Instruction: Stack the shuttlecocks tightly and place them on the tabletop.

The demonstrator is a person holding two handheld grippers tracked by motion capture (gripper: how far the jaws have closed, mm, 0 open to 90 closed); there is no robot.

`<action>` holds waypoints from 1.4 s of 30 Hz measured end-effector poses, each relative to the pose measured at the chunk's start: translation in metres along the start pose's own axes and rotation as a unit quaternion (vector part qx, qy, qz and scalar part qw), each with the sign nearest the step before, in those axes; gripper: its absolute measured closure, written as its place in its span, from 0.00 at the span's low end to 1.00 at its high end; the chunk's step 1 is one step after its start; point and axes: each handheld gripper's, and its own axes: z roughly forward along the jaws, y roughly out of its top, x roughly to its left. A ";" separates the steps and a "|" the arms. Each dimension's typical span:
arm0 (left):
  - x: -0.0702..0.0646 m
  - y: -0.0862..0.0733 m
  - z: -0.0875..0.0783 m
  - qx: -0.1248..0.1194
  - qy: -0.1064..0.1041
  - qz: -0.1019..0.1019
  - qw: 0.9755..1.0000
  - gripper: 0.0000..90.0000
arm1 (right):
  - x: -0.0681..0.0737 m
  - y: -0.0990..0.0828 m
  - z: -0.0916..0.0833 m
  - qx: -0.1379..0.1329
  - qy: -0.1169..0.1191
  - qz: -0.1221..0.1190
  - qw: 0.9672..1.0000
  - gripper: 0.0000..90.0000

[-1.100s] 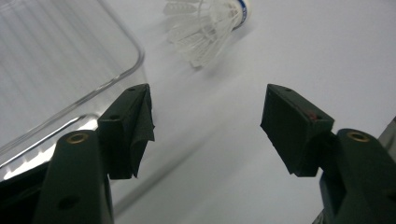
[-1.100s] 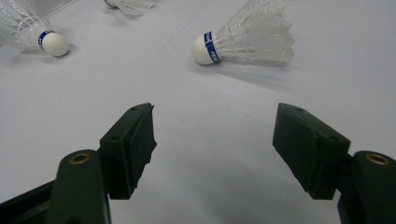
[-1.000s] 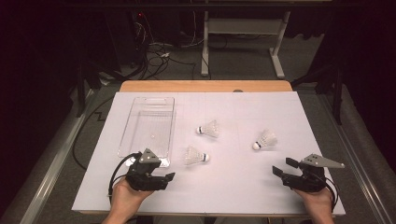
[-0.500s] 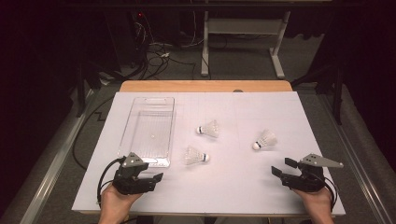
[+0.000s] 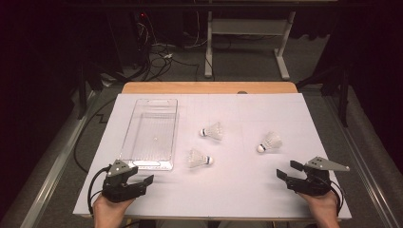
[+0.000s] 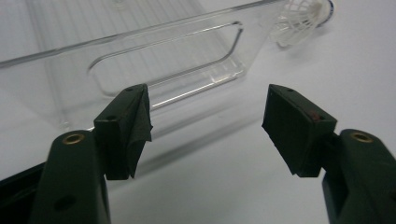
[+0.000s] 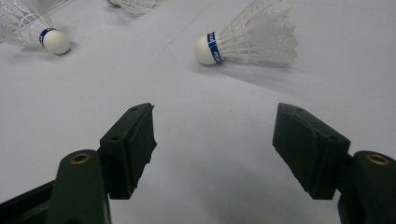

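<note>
Right gripper view: shuttlecock's (image 7: 252,39) blue band.

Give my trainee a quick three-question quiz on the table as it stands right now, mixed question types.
1. How many shuttlecocks lie on the white sheet?
2. True or false: the clear tray already holds a shuttlecock.
3. Which shuttlecock lies closest to the right tongs? A, the one beside the tray's near end; B, the middle one; C, the rightmost one.

Key
1. Three.
2. False: the tray is empty; all three lie outside it, on the sheet.
3. C. Both the right tongs and the left tongs are open and hold nothing.
</note>
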 end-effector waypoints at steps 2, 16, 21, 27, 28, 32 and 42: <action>0.005 -0.004 -0.002 -0.011 0.012 -0.003 1.000 0.37 | -0.001 0.000 0.000 0.001 0.000 0.004 1.000 0.33; 0.028 -0.020 -0.009 -0.049 0.044 -0.046 0.997 0.36 | 0.000 0.000 0.000 0.001 0.001 0.004 1.000 0.33; 0.031 -0.020 -0.007 -0.044 0.043 -0.041 0.997 0.36 | -0.001 0.000 0.001 0.002 -0.001 0.006 1.000 0.35; 0.031 -0.019 -0.005 -0.043 0.044 -0.036 0.997 0.36 | -0.002 0.002 0.002 0.000 0.003 0.008 1.000 0.38; 0.032 -0.019 -0.005 -0.042 0.045 -0.037 0.997 0.36 | -0.002 0.002 0.002 -0.001 0.003 0.009 1.000 0.38; 0.033 -0.019 -0.001 -0.039 0.041 -0.046 0.997 0.36 | 0.000 0.006 0.006 0.006 0.004 0.005 1.000 0.38; 0.031 -0.021 -0.002 -0.040 0.045 -0.045 0.997 0.37 | 0.015 0.018 0.007 -0.021 0.011 0.015 1.000 0.34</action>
